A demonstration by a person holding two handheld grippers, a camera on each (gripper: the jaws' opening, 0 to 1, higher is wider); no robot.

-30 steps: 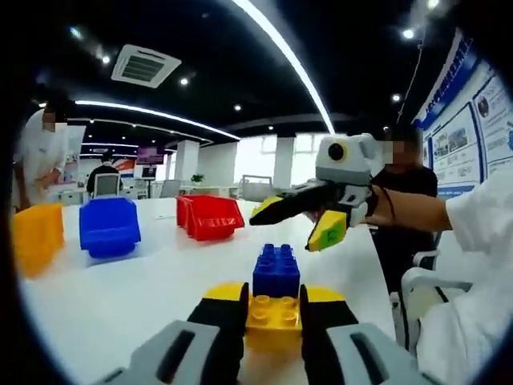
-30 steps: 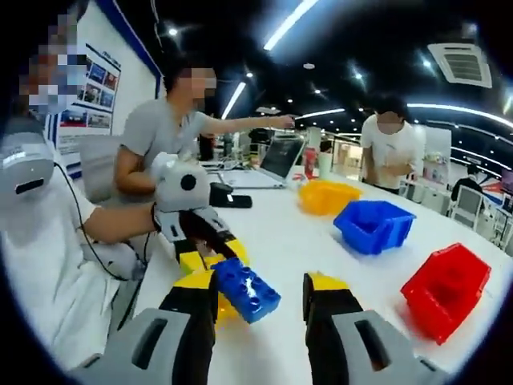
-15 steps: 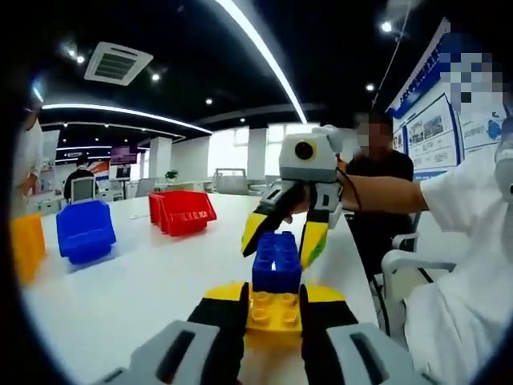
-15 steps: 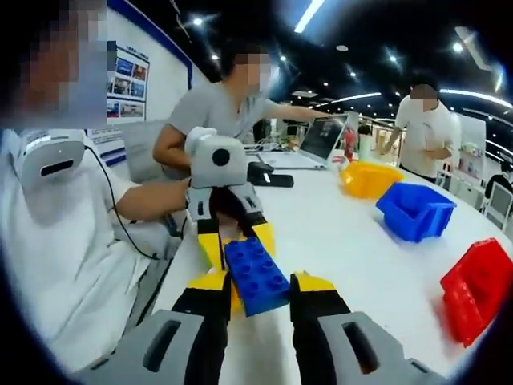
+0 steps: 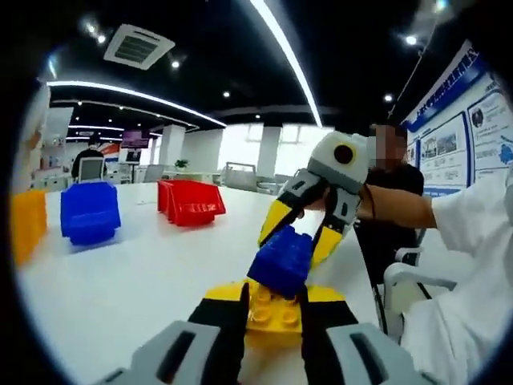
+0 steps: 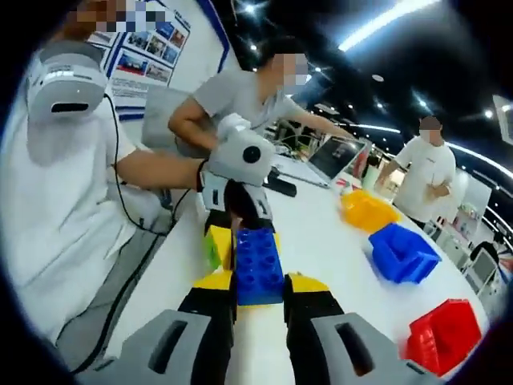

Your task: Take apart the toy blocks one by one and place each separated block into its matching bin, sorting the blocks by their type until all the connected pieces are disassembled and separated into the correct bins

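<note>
My left gripper [image 5: 272,298] is shut on a yellow block [image 5: 272,311] low in the left gripper view. A blue block [image 5: 282,261] sits on it, tilted to one side and touching its studs. My right gripper [image 5: 295,241] reaches in from the right with a jaw on each side of the blue block. In the right gripper view my right gripper [image 6: 258,289] is shut on the blue block [image 6: 258,263]. Beyond it the left gripper [image 6: 240,234] holds the yellow block [image 6: 218,245], with a hand behind it.
Three bins stand on the white table [image 5: 152,265]: yellow [image 5: 28,224], blue [image 5: 90,210] and red [image 5: 192,202]. In the right gripper view they lie to the right: yellow bin [image 6: 370,210], blue bin [image 6: 403,253], red bin [image 6: 445,337]. People sit and stand around the table.
My right gripper came in over the blue block and shut on it. The blue block now leans on the yellow one, where before it sat square.
</note>
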